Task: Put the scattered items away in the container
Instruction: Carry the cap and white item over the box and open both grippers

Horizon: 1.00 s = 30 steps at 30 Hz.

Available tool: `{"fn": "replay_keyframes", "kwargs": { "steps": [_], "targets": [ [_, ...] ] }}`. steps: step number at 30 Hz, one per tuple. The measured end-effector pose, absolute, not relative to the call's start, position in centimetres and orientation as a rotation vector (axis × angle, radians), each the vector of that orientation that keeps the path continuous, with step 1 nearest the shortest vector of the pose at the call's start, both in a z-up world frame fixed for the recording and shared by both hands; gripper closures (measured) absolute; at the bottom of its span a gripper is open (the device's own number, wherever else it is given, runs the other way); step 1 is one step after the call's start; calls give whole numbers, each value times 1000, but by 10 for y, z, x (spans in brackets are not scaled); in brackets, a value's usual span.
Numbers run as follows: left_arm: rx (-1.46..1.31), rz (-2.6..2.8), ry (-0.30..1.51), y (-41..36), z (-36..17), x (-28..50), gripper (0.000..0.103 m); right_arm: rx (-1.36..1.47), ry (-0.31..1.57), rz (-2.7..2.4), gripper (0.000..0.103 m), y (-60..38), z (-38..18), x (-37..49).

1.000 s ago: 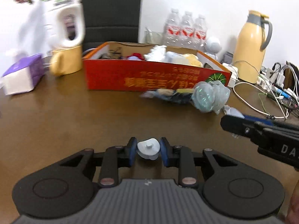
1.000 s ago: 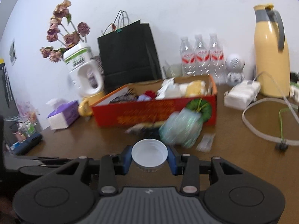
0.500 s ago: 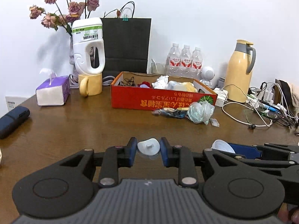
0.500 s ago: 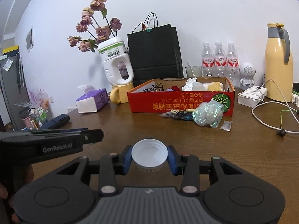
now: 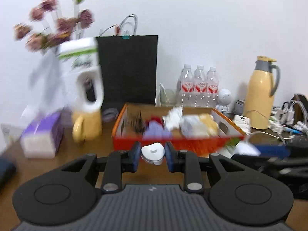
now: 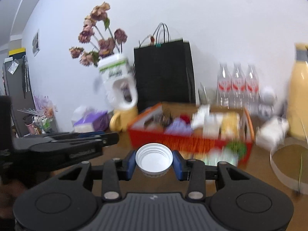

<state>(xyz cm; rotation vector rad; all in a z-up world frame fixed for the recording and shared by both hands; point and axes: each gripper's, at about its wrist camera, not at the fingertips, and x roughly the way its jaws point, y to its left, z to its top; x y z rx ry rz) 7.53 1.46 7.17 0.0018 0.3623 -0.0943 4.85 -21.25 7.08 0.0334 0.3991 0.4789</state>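
Showing blurred writing on red box (image 5: 192, 145), unreadable

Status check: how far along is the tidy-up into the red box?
Done: the red cardboard box already holds a mixed pile of items, blurred here. In hand: the left hand-held gripper is shut on a small white plastic piece; the right hand-held gripper is shut on a white threaded bottle cap. Both are short of the box. Left: drop both in, then the blurred clutter at the box's front right corner.
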Motion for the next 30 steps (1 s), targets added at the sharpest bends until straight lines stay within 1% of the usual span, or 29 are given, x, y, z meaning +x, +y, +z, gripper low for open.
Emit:
{"fn": "replay_keyframes", "kwargs": {
  "steps": [2,5,7,10,16,21,24,25,27,29,30],
  "targets": [
    [11,-79,398,17,80,125,75,19,392,485,64,-208,90,93],
    [73,-35,481,15,80,201,75,59,477,527,64,-203,107,172],
    [116,-14,558,13,73,245,75,48,556,500,64,-198,108,222],
    [47,-23,688,18,62,289,75,-28,664,419,64,-185,98,285],
    [34,-43,849,20,45,340,75,-90,886,370,64,-168,73,365],
    [62,-70,975,16,35,364,74,-119,1044,340,64,-161,55,404],
    [98,-71,1000,13,34,371,74,-108,1140,334,64,-159,43,419],
    [90,-73,1012,14,35,372,74,-98,1162,322,63,-159,41,423],
    [63,-84,1046,16,38,373,72,-50,1185,316,54,-163,42,428],
    [57,-79,1070,17,42,375,70,12,1196,309,37,-170,49,426],
    [58,-70,1073,17,47,374,66,23,1192,310,36,-172,55,423]
  ]
}}
